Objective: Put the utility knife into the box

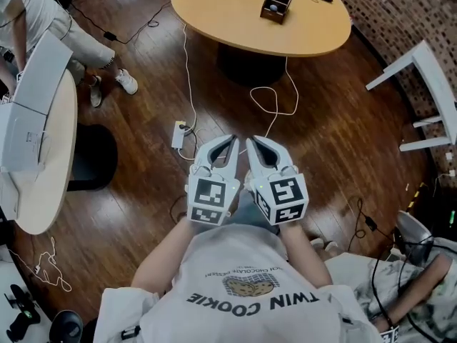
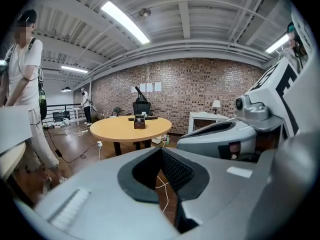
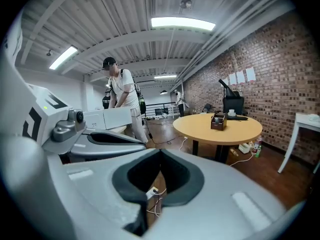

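Box (image 1: 276, 4) on round table (image 1: 214, 13) (white cable (image 1: 188, 77) across floor).

The right gripper (image 3: 160, 153) is seen at the lower centre of the frame, its jaws brought together at the tips with nothing held between them. A white power strip (image 3: 151, 191) is glimpsed through the gap below. A brown box (image 3: 218, 120) is set on the round table (image 3: 240, 129) at centre right, and a person (image 3: 122, 91) is seen at centre left.
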Motion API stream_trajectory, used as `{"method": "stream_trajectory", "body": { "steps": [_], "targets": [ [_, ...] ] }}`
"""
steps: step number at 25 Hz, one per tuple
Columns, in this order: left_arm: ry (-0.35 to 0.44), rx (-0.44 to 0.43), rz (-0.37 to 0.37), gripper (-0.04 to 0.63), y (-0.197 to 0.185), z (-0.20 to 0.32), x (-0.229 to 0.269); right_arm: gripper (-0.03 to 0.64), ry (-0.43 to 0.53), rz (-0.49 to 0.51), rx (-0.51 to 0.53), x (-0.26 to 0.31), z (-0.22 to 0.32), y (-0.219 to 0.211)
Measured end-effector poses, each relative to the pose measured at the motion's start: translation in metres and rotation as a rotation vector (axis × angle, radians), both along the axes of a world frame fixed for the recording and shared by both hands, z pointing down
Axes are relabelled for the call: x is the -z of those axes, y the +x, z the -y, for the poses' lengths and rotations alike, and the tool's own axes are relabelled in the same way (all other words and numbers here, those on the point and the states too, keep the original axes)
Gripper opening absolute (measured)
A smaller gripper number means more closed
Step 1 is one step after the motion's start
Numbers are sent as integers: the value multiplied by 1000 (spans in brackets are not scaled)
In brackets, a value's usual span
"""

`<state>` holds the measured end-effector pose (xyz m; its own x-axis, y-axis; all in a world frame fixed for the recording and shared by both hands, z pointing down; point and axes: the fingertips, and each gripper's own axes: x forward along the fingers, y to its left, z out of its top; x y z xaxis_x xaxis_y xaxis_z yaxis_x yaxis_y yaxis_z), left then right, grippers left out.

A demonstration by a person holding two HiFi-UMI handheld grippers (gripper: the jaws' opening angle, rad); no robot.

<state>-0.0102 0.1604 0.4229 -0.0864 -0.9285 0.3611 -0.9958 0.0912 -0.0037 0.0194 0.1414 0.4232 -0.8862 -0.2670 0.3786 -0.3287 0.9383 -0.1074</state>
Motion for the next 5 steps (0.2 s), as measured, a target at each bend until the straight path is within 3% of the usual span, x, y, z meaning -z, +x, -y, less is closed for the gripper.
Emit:
{"method": "stream_trajectory", "body": {
  "steps": [5],
  "targets": [
    [-4, 4, -3, 6, -4, -27, -3, 2, 17, -1, -13, 1, -27, -5]
  ]
}}
